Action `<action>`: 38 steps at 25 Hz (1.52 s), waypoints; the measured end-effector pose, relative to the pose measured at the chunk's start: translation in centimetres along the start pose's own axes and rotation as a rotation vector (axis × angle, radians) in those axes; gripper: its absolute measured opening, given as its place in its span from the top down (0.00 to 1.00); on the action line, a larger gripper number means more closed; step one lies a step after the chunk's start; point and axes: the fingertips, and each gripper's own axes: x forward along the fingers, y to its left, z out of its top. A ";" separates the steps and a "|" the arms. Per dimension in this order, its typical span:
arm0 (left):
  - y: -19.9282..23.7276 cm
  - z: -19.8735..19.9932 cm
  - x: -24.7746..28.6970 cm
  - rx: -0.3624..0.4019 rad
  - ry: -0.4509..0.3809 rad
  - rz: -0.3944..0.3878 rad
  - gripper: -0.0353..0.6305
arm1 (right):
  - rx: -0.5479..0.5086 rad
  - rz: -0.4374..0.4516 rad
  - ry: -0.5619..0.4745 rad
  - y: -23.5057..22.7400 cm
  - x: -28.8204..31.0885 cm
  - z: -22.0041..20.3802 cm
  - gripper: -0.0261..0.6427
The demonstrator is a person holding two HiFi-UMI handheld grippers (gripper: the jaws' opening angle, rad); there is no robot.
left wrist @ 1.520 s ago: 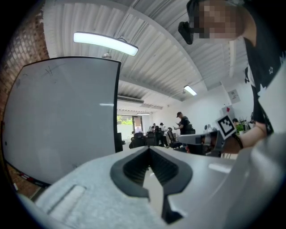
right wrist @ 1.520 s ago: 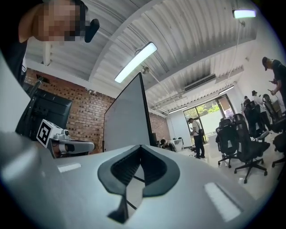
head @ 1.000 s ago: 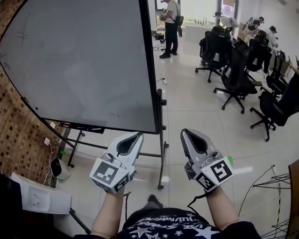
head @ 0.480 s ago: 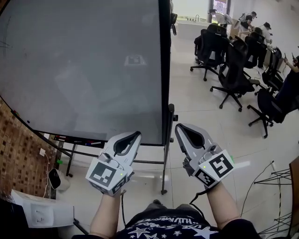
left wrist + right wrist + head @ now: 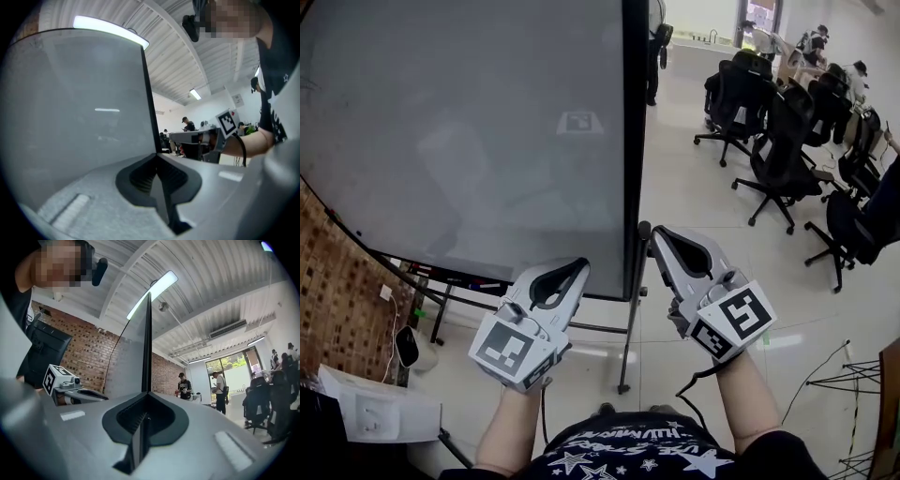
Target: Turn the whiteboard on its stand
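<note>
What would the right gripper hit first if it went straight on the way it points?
Probably the whiteboard, at its dark side edge, which stands straight ahead of the right gripper's closed tip; the gap between them is hard to judge.

The whiteboard (image 5: 469, 131) is pale grey with a black frame. The left claw (image 5: 579, 266) and right claw (image 5: 657, 232) are light grey, their cubes patterned in black-and-white squares. The brick wall (image 5: 337, 309) is brown, the tiled floor (image 5: 703, 197) white, the chairs (image 5: 778, 159) black, and the shirt (image 5: 637, 455) black with white stars.
</note>
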 end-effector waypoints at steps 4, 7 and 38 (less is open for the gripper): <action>-0.2 0.4 0.7 0.005 -0.005 0.019 0.94 | -0.014 0.067 0.010 -0.1 0.9 0.2 0.95; -0.2 0.5 1.1 0.006 -0.006 0.051 0.94 | -0.018 0.147 0.033 0.0 1.6 0.1 0.94; 1.5 0.4 1.1 0.012 0.033 0.190 0.94 | -0.097 0.510 0.121 3.9 7.3 -0.4 0.84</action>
